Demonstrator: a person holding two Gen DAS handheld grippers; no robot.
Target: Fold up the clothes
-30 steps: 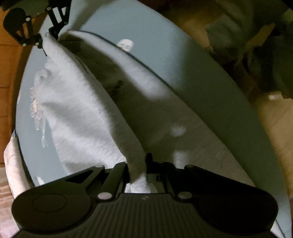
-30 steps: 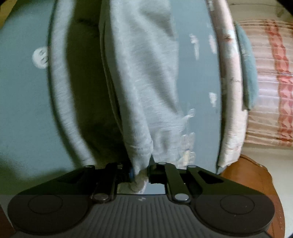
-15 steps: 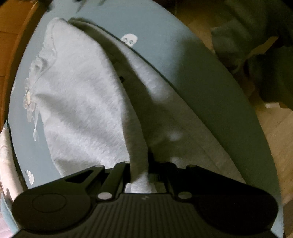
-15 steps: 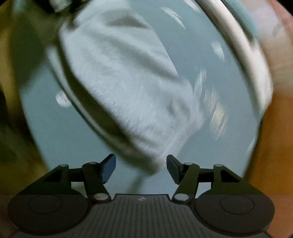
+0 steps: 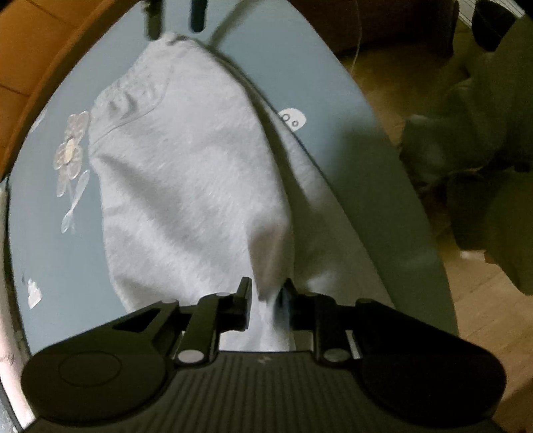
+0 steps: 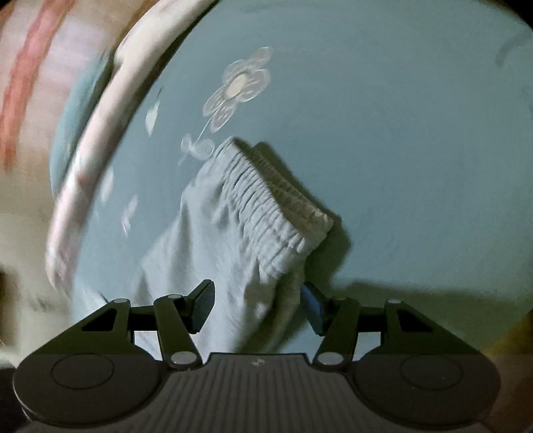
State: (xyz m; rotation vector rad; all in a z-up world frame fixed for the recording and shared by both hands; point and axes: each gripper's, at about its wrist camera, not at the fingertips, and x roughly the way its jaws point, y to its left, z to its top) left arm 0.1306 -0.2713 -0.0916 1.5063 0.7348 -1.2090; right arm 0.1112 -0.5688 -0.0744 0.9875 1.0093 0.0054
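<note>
A light grey garment [image 5: 186,173] with an elastic waistband [image 6: 276,206] lies folded over itself on a blue-grey table cover [image 5: 333,100]. My left gripper [image 5: 265,294] is shut on a bunched corner of the garment at its near end. My right gripper [image 6: 256,303] is open just above the waistband end of the garment [image 6: 233,233], gripping nothing. In the left wrist view the right gripper's fingertips [image 5: 175,20] show at the garment's far end.
White flower prints [image 5: 70,150] [image 6: 238,86] mark the cover beside the garment. A pile of dark green clothes [image 5: 483,150] sits past the table's right edge over a wooden floor [image 5: 483,316]. A pale padded rim [image 6: 100,133] and pink striped fabric [image 6: 26,83] lie beyond.
My right gripper has let go of the garment, opened and swung round to face the waistband. The raised fold has dropped flat onto the cover. My left gripper keeps its hold.
</note>
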